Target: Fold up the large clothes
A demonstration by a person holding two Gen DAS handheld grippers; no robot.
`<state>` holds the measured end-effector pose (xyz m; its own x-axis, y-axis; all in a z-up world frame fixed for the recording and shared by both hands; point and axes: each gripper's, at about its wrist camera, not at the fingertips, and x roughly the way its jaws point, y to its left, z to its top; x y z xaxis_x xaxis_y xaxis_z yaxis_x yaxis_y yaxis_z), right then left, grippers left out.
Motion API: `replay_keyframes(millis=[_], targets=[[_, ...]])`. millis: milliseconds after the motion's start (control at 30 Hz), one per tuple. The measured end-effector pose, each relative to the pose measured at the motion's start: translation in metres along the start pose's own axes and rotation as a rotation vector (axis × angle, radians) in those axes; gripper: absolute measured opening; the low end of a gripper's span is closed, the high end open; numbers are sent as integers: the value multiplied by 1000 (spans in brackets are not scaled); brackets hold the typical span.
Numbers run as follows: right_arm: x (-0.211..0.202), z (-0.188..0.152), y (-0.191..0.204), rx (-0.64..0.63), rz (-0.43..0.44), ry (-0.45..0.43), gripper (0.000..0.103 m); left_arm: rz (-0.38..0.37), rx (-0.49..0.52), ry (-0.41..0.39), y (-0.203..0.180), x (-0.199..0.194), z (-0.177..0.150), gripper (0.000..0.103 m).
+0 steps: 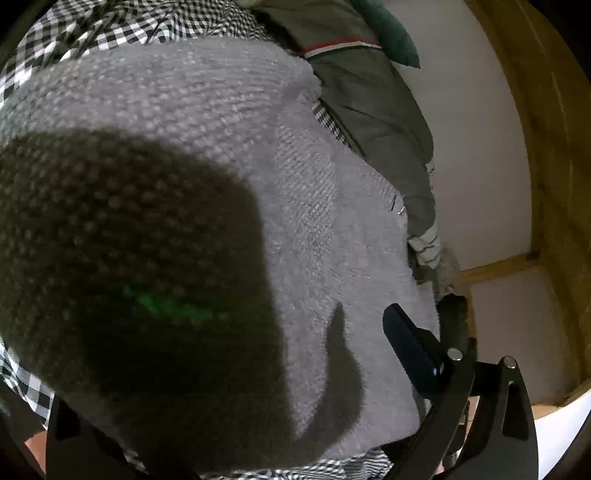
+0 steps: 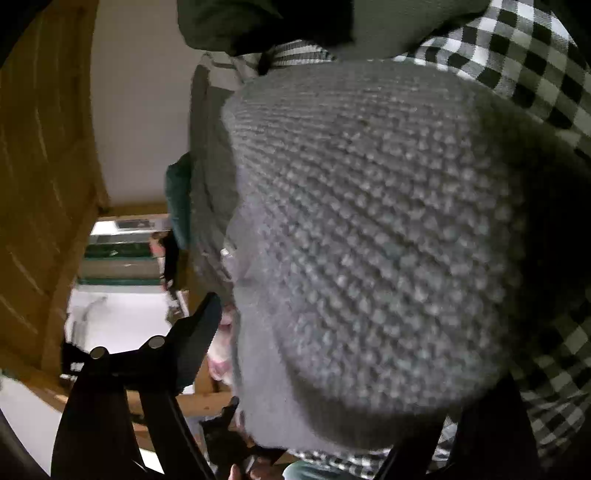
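Note:
A grey knitted sweater fills most of the left wrist view and most of the right wrist view, very close to both cameras. It lies over a black-and-white checked cloth, which also shows in the right wrist view. Of my left gripper only the right finger shows, at the sweater's right edge; the other finger is hidden under the knit. Of my right gripper only the left finger shows, at the sweater's left edge; the other is hidden.
An olive-grey jacket with striped trim lies beside the sweater, with a dark green cloth past it. A white wall and wooden frame stand behind. The right wrist view shows a wooden door and shelves.

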<state>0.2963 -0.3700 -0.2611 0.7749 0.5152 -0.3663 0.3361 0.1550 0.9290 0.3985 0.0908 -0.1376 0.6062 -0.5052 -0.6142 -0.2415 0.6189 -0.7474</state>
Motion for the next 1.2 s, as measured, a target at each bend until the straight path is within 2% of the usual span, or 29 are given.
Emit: replay_keyframes(millis=[33,67,100,167,200,267,433,733,833,1000,1067,1200], targets=[[1,0,3,-16,-30,-3,60,3,1,4,-1,0,1,97],[1,-1,4,-35,-66,-6,32,6,-5,12,-1,0,1,97],[1,-1,3,-45,-79,-7,30,28,-24,9,0,-3,2,79],[0,0,3,-41,-37,-5,26,103,-52,8,9,-13,1,43],[-1,1,7,-59,-33,-5,25,60,-75,13,12,-14,3,37],[-5,3,16,-122,-32,-10,24,3,-100,17,14,-18,8,32],[-3,22,65,-209,15,-12,22,-68,-66,-14,-12,-30,22,28],[27,90,167,-303,109,-12,20,-180,28,-96,-103,-28,82,26],[26,104,195,-337,132,-15,20,-200,50,-124,-138,-18,107,26],[27,146,242,-363,167,-35,20,-225,96,-139,-197,2,136,26],[22,167,256,-366,176,-54,20,-238,118,-133,-218,10,142,26],[-5,212,293,-397,199,-113,20,-291,179,-122,-284,35,145,26]])
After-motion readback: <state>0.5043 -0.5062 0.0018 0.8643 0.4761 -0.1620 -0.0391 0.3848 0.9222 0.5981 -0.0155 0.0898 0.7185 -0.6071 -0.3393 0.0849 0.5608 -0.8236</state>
